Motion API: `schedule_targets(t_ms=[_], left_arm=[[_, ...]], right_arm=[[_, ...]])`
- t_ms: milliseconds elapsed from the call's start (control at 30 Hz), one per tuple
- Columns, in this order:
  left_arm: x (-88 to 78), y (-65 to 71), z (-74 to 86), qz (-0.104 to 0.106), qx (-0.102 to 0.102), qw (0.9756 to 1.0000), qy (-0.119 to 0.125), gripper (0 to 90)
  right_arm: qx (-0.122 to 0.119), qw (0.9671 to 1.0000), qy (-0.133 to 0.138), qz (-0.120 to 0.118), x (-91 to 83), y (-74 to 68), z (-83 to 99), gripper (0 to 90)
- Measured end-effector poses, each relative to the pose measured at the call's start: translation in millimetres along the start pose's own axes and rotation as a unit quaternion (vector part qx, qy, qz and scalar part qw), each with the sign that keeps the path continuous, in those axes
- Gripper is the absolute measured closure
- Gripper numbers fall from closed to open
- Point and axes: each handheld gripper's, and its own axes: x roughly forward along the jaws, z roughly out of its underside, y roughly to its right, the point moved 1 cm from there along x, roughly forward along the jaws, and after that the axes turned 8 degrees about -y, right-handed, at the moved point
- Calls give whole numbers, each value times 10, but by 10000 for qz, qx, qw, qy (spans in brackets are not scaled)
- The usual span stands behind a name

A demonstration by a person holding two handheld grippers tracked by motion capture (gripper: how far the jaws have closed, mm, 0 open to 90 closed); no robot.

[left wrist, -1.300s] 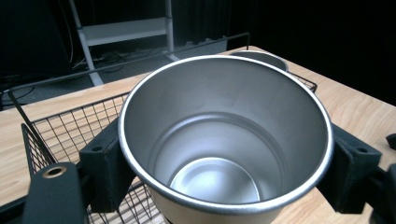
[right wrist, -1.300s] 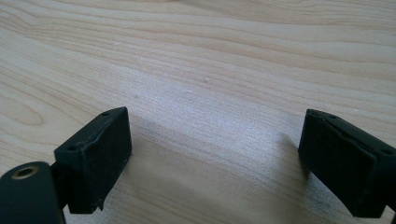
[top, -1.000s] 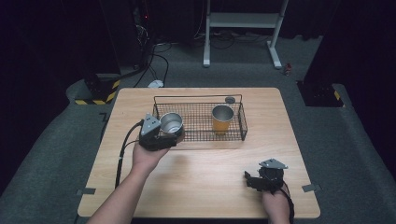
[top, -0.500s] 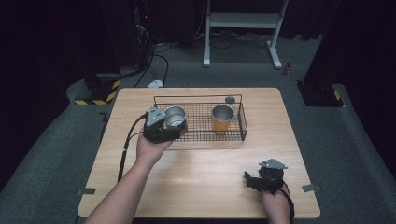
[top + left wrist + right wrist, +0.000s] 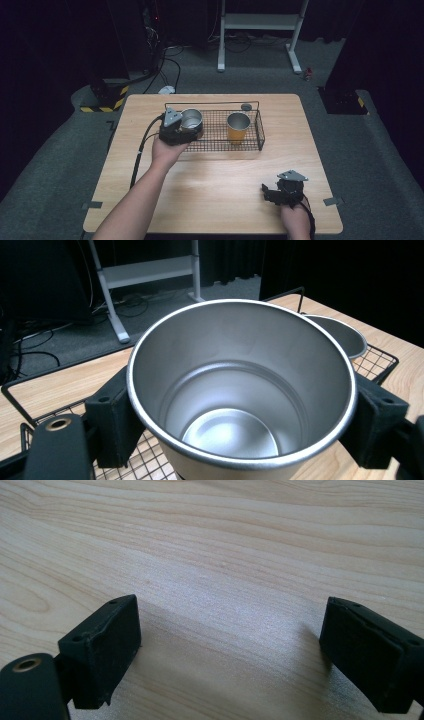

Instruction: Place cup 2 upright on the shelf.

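Gripping steel cup [image 5: 240, 390] over wire basket [image 5: 250, 142]: left tongs [image 5: 187, 125] | right tongs [image 5: 272, 192]: wide, empty

The silver cup [image 5: 240, 390] is cut off at the bottom edge of the left gripper view, so its base cannot be seen. Behind it, the second cup [image 5: 336, 332] shows just a sliver of rim (its body is hidden). The small dark round thing [image 5: 246, 106] beyond the wire basket [image 5: 250, 145] is too small to identify.
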Motion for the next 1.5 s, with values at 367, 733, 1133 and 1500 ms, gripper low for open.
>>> schedule_targets(t_ms=[367, 733, 1133, 1500], left_arm=[[210, -53, 13, -44, -181, 9998, -96, 187], [464, -92, 97, -129, -298, 9985, -445, 187], [642, -112, 149, -185, -468, 9962, -714, 188], [698, -146, 171, -248, -595, 9926, -1028, 187]], right_arm=[[-21, 10000, 4, -5, -1, 1, 1, 94], [-21, 10000, 5, -6, -1, 1, 1, 94], [-22, 10000, 4, -6, -1, 1, 1, 94], [-20, 10000, 3, -7, -1, 0, 1, 93]])
